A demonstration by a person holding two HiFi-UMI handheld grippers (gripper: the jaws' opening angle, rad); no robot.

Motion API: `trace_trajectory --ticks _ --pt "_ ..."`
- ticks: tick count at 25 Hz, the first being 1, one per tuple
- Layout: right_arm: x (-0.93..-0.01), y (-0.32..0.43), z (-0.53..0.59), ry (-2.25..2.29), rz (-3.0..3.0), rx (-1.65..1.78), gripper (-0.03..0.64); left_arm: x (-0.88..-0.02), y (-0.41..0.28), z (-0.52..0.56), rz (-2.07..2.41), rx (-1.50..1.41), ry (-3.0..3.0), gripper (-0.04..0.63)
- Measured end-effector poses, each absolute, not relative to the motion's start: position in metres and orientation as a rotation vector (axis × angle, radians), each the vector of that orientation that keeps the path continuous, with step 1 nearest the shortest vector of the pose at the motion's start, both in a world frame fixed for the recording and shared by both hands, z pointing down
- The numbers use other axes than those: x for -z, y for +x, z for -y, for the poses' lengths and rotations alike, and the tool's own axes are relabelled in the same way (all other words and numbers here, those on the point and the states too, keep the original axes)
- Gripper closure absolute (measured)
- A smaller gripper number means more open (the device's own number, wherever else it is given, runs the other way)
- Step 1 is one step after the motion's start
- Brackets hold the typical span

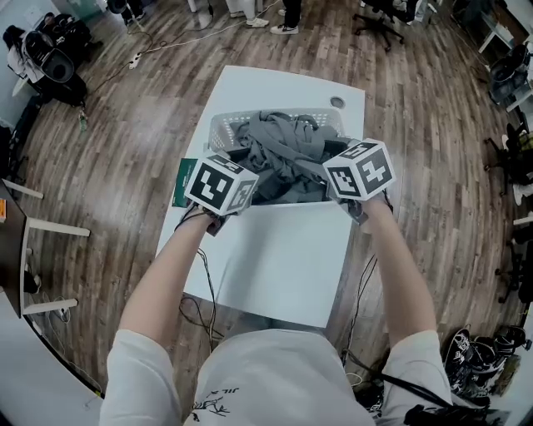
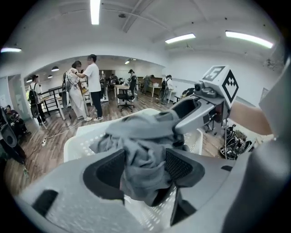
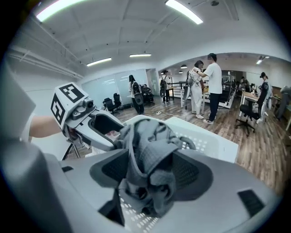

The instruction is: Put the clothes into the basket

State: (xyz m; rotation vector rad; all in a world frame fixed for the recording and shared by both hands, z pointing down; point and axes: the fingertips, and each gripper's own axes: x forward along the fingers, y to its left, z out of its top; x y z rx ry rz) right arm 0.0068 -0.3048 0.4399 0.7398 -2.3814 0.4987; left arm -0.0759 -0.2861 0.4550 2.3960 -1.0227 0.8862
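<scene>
- The open office room is stretching out on all sides, its grey-brown wood-plank floor [image 1: 100, 166] running under the desk and long strip lights [image 2: 94, 11] glowing on the white ceiling.
- Several people [image 2: 91, 86] are standing well apart from the desk, near black swivel office chairs [image 2: 125, 98].
- The white rectangular desk [image 1: 283, 266] is carrying everything; its near half is lying bare in front of the person's arms.
- The white perforated plastic basket [image 1: 218, 129] is sitting on the far half of the desk.
- The bundle of grey fabric clothes [image 1: 283, 146] is lying heaped inside the basket, rising above its rim.
- The left hand-held gripper [image 2: 143, 170] is hanging over the basket's near left corner, its jaws standing apart with a fold of the grey cloth bunched loosely between the pads.
- The right hand-held gripper [image 3: 148, 170] is hanging over the near right corner, its jaws likewise parted, with another fold drooping between them toward the basket.
- A flat dark green card [image 1: 183, 181] is lying at the desk's left edge, just beside the basket.
- A small round grey cable grommet [image 1: 336, 102] is sitting near the desk's far right corner.
</scene>
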Motion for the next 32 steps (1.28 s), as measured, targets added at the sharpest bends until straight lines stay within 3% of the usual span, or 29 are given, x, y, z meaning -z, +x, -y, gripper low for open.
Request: trace_trajectory --ticks 4,19,21,27,32 --pt "-0.441 0.016 0.302 0.768 2.338 -0.486 0.318 -0.447 -0.080 0.286 1.067 -0.895 2.422 0.284" --pt "-0.431 0.010 0.285 0.824 2.423 -0.516 0.321 -0.441 -0.087 0.266 1.079 -0.841 2.405 0.286" --pt "-0.437 0.012 0.280 0.867 2.427 -0.542 0.347 -0.444 -0.087 0.261 1.079 -0.838 2.392 0.315" --pt "-0.445 0.017 0.255 0.973 2.422 -0.508 0.589 -0.453 -0.089 0.238 1.093 -0.841 2.378 0.458" --pt "-0.454 0.015 0.211 0.973 2.435 -0.544 0.595 -0.451 -0.094 0.214 1.145 -0.790 2.390 0.563"
